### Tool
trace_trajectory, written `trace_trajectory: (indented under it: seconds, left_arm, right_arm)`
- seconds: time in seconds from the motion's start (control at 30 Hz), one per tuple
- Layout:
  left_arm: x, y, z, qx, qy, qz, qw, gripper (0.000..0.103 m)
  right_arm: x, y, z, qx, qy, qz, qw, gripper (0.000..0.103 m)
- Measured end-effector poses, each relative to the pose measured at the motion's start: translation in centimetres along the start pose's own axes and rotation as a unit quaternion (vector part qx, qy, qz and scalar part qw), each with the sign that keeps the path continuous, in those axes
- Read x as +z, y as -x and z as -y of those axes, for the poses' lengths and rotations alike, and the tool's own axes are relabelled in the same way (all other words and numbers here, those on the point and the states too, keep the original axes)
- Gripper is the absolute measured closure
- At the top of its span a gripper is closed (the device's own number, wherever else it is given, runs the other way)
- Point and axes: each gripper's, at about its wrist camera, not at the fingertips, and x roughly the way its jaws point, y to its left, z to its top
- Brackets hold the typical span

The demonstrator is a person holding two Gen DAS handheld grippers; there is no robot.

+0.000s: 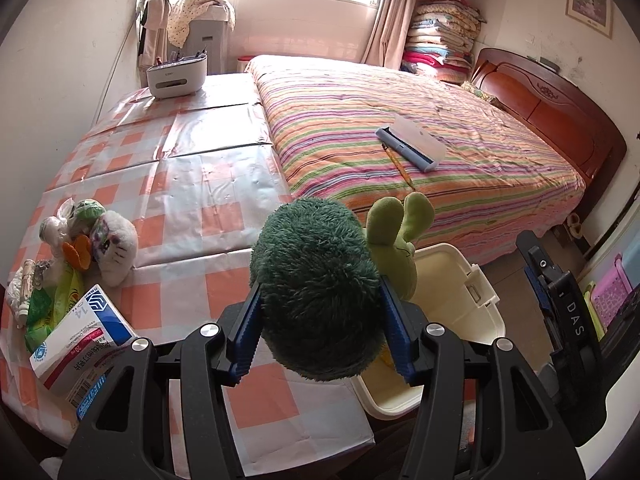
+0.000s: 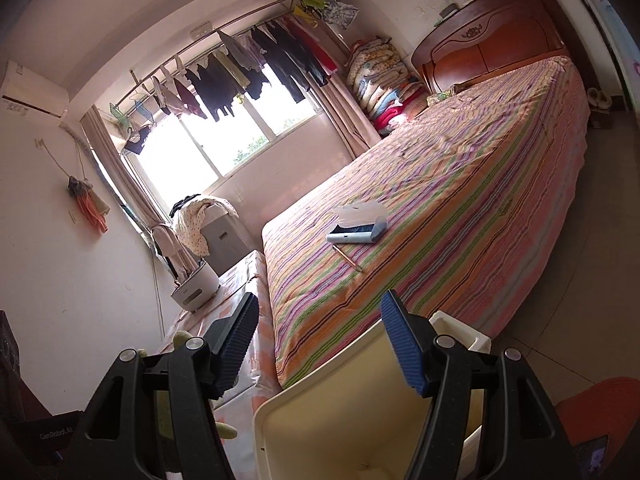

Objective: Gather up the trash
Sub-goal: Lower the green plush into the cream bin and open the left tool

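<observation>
Your left tool (image 1: 320, 320) grips a green plush (image 1: 316, 288) between its blue pads, hanging it at the desk (image 1: 192, 184) edge just above the cream bin (image 1: 452, 276), which sits open at 4 o'clock from the plush. Your right tool (image 2: 320, 344) stands open with nothing between its pads; the bin's raised lid (image 2: 320, 412) lies just beneath it, apparently let go.

So the bin looks ready and this item is close to dropping in, though it isn't released yet. I can't tell what is already inside the bin; its visible floor looks mostly bare.

Plenty is left, in my view. At 9 o'clock on the desk sits a heap: a white plush (image 1: 114, 246), crumpled bags (image 1: 52, 276) and a box (image 1: 84, 336). On the bed (image 1: 400, 128), at 1 o'clock, lie a pen (image 1: 398, 166) and a case (image 1: 412, 144), which may not be trash.
</observation>
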Motion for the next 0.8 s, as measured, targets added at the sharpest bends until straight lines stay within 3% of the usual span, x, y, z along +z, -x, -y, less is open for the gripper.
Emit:
trace_trajectory:
  seconds: [0.23,0.57,0.7,0.77,0.8]
  left_arm:
    - [-0.1,-1.3,2.5,-0.017,-0.027,-0.017,0.9993,0.049]
    - [-0.1,-3.4,5.3,-0.034,-0.053,-0.038,0.9973,0.048]
    - [0.3,-3.6,5.5,-0.03,-0.058,-0.029,0.9974,0.042]
    - [0.5,-3.1,5.4,-0.027,-0.056,-0.014,0.998,0.023]
    - [0.6,-2.7,5.2,-0.024,-0.056,-0.005,0.9981,0.023]
  right_arm:
    - [0.7,1.2,1.0,-0.01,-0.025,0.043,0.999,0.037]
    - [0.8,1.5,1.6,-0.012,-0.037,0.051,0.998,0.036]
    - [0.9,1.6,1.9,-0.013,-0.039,0.051,0.998,0.036]
    - [0.9,1.6,1.9,-0.013,-0.038,0.052,0.998,0.036]
    - [0.9,1.5,1.8,-0.014,-0.037,0.052,0.998,0.036]
